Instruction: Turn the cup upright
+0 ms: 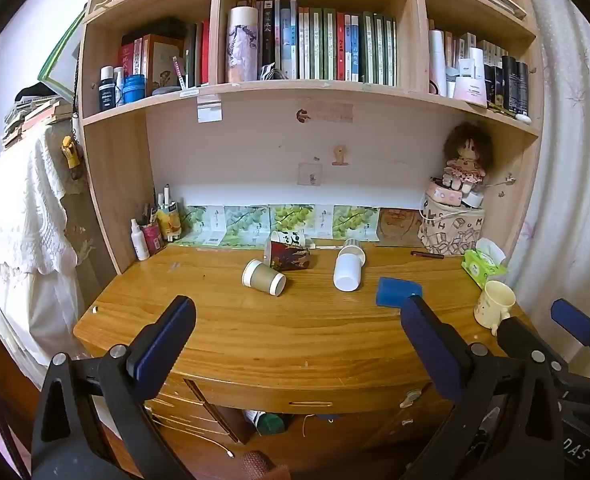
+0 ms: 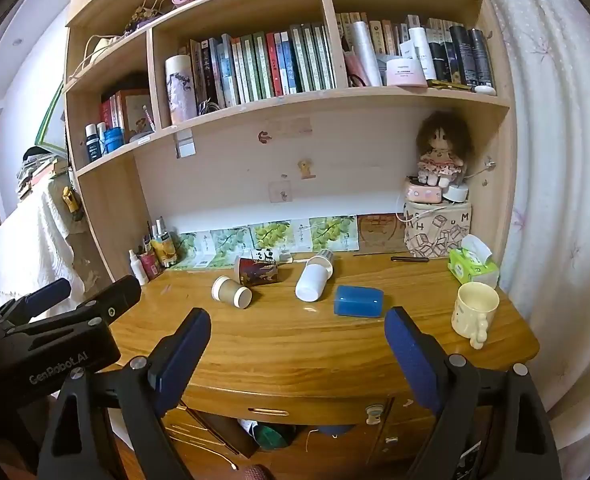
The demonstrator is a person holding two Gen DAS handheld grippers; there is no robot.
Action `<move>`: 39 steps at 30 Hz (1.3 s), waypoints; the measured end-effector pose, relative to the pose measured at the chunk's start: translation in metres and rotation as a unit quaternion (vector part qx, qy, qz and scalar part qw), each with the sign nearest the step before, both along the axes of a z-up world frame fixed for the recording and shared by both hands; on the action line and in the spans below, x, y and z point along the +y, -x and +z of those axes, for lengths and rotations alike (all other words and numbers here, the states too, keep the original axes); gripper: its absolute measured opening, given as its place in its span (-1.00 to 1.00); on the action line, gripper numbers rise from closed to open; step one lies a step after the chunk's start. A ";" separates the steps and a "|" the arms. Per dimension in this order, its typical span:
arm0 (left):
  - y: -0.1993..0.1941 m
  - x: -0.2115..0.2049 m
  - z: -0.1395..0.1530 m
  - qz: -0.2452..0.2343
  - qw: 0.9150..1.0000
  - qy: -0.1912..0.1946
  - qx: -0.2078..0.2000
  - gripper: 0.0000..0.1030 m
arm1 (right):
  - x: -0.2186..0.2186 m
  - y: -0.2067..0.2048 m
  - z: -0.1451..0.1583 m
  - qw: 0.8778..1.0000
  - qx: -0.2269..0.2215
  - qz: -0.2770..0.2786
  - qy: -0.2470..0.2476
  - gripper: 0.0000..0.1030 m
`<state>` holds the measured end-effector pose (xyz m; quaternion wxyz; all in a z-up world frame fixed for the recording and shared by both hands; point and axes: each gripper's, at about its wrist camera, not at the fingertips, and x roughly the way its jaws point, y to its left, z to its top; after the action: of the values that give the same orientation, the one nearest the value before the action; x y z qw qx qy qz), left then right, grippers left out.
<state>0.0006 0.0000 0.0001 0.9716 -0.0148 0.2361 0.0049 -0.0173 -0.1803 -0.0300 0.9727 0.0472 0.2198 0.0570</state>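
Both your grippers, left (image 1: 295, 324) and right (image 2: 297, 336), hang released near the desk (image 1: 255, 332); the cup (image 1: 263, 277) lies tipped far left.

Your desk (image 2: 295, 344) is glossy varnished wood, while the shelving (image 2: 335, 96) above looks like pale, matt wood. The brown cup (image 1: 263, 277) lying on it looks like matt paper, the cream mug (image 2: 475, 310) is smooth glazed ceramic, and the blue box (image 2: 358, 300) is shiny plastic. You have dark blue matt pads (image 1: 163, 344) on black plastic fingers.
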 end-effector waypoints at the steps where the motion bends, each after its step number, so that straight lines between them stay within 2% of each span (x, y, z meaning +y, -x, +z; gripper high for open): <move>1: 0.001 0.000 0.000 0.001 1.000 -0.004 -0.011 0.99 | -0.001 0.000 0.000 1.000 0.002 -0.001 0.004 0.73; 7: 0.000 0.000 0.000 0.002 1.000 -0.005 -0.006 0.99 | -0.006 0.001 -0.001 1.000 0.009 -0.002 0.007 0.73; 14: 0.007 -0.008 -0.003 0.005 1.000 0.004 0.003 0.99 | 0.007 0.003 -0.006 1.000 0.015 0.001 0.005 0.73; 20: 0.009 -0.005 -0.005 0.006 1.000 0.014 0.014 0.99 | -0.006 0.007 -0.005 1.000 0.016 0.008 -0.005 0.73; 39: 0.000 0.000 -0.005 0.012 1.000 0.024 0.007 0.99 | -0.007 0.002 -0.003 1.000 0.010 0.018 0.000 0.73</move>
<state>0.0010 0.0004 -0.0053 0.9693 -0.0409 0.2424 0.0107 -0.0194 -0.1873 -0.0325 0.9693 0.0436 0.2305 0.0743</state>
